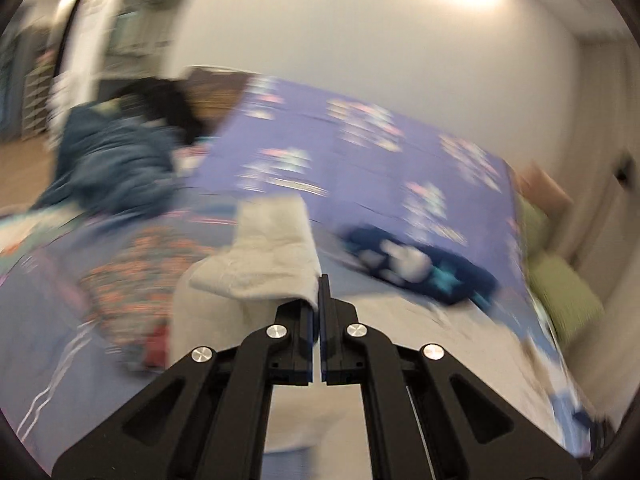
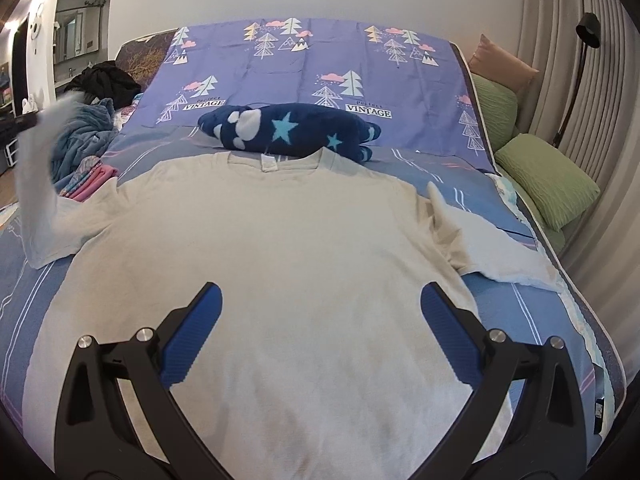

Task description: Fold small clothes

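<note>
A pale cream T-shirt [image 2: 304, 232] lies spread flat, neck away from me, on the blue bedspread [image 2: 24, 300]. Its left sleeve [image 2: 38, 200] is pulled up off the bed, and the picture of it is blurred. The left gripper [image 1: 319, 296] is shut on that sleeve [image 1: 272, 248], whose cloth drapes from between the closed fingers. From the right wrist view it shows only as a dark shape [image 2: 20, 124] at the left edge. The right gripper [image 2: 320, 296] stands open over the shirt's lower body with nothing between its blue pads [image 2: 192, 340]. The right sleeve [image 2: 492, 244] lies flat.
A navy star-patterned plush [image 2: 288, 128] lies just beyond the shirt's collar. A heap of blue and dark clothes [image 2: 84, 128] and a folded pink garment [image 2: 92, 178] are at the left. Green pillows [image 2: 548, 176] line the bed's right edge, with a floor lamp [image 2: 588, 32] behind them.
</note>
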Demonstrator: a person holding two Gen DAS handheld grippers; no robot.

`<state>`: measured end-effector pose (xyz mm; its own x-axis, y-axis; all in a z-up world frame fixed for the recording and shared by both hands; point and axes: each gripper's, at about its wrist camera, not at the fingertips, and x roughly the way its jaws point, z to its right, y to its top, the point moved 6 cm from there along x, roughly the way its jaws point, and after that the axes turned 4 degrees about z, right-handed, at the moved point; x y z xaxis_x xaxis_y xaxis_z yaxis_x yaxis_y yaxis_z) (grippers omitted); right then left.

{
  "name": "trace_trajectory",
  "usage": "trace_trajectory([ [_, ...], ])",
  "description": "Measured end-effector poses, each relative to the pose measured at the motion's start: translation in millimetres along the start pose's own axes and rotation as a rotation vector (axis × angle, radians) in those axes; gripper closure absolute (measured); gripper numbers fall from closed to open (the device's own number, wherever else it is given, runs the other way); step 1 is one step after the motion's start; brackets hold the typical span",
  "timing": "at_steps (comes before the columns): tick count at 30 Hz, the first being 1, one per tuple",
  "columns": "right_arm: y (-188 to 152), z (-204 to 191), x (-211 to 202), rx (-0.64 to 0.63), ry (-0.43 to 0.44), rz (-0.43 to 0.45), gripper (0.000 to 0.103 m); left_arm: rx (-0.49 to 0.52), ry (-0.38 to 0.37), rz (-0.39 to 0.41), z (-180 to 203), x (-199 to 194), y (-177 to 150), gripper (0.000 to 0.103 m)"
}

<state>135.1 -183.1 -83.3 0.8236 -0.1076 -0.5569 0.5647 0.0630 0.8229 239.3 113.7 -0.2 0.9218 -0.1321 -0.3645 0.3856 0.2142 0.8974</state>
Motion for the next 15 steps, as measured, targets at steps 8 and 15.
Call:
trace_trajectory([
  [8, -10, 31, 18, 0.038, -0.025, -0.045, 0.002, 0.317, -0.135, -0.209, 123, 38, -108, 0.101],
  [15, -21, 42, 48, 0.142, 0.139, -0.202, 0.002, 0.396, -0.128, -0.331, 133, 53, -159, 0.101],
])
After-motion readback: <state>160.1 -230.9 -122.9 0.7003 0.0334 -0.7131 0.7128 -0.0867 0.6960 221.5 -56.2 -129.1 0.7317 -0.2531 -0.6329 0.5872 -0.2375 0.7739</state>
